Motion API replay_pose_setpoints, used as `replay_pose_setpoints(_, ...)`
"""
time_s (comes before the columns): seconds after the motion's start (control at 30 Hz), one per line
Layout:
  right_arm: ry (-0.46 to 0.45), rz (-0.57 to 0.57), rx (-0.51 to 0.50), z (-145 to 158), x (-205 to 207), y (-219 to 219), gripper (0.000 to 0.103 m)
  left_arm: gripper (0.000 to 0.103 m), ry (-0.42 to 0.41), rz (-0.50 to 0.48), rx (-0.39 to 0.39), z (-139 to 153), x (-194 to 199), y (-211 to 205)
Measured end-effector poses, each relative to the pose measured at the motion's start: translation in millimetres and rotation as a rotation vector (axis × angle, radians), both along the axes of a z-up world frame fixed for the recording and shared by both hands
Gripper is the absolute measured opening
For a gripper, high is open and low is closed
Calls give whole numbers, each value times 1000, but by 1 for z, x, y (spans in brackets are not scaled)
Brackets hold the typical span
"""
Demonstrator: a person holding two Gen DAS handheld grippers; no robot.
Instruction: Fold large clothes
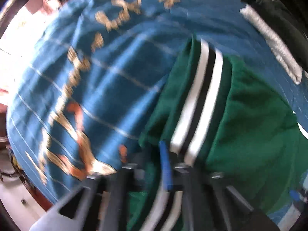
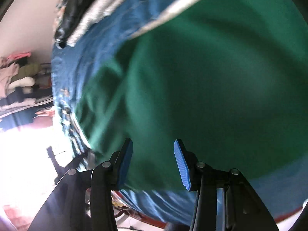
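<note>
Green fabric makes up the one garment [image 1: 240, 115] in play, a large green piece with a stripe band [image 1: 200, 100] running along it: two white stripes with one black stripe between them. It lies rumpled on a blue bedspread [image 1: 107, 88], which carries thin pale grid lines and a gold and orange pattern that is too blurred to read. In the left wrist view the garment covers the lower right part of the bedspread and the stripe band runs down toward the camera.

One left claw [image 1: 169, 165] points down at the garment with its jaws pressed together; a single blue pad [image 1: 166, 165] shows edge-on, and the stripe band passes right by it. The green cloth and the band bunch up at the fingertips and seem pinched there, though blur hides the exact contact.

One right claw [image 2: 153, 163] hovers over the plain green expanse with its jaws spread apart. Both of its blue pads [image 2: 182, 165] show clearly, with nothing between them but the cloth lying further below. A white stripe [image 2: 173, 9] of the garment crosses the top of that view.

Beyond the garment, at the far edge of the bedspread, lies one black jacket with a silvery grey band [image 1: 273, 46]. Past the bed's edge in the right wrist view there is a heap of clothes [image 2: 19, 73] in pink, olive and white, against a pale wall [image 2: 28, 19].
</note>
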State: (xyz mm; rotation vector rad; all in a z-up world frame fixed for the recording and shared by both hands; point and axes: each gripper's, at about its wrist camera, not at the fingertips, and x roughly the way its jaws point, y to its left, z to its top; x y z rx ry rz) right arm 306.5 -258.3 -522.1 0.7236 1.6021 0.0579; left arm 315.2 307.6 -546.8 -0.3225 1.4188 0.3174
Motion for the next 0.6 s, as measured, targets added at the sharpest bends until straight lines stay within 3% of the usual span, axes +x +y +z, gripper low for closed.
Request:
replay_pose_setpoints(0.17,-57,-90,-187,4,-53,-32,47,1,-23,-22,23,15,-1,25)
replay_pose_setpoints(0.23,-54,-72,-209,-3,-54,-38,47,5,-35,-58,47,30,2,22)
replay_pose_setpoints(0.33,-19,1,-310,-23,-51,-39,47,6,-63,-80,14,39,8,10)
replay_pose_setpoints(0.47,65,48,-331,-75,-42,-38,47,6,-41,-120,-9,20,20,-6)
replay_pose_setpoints(0.53,82,14,-322,-80,-39,-42,48,9,-10,-160,-3,0,33,-15)
replay_pose_setpoints(0.6,101,4,-307,-81,-37,-47,48,16,20,-202,62,-13,40,-30)
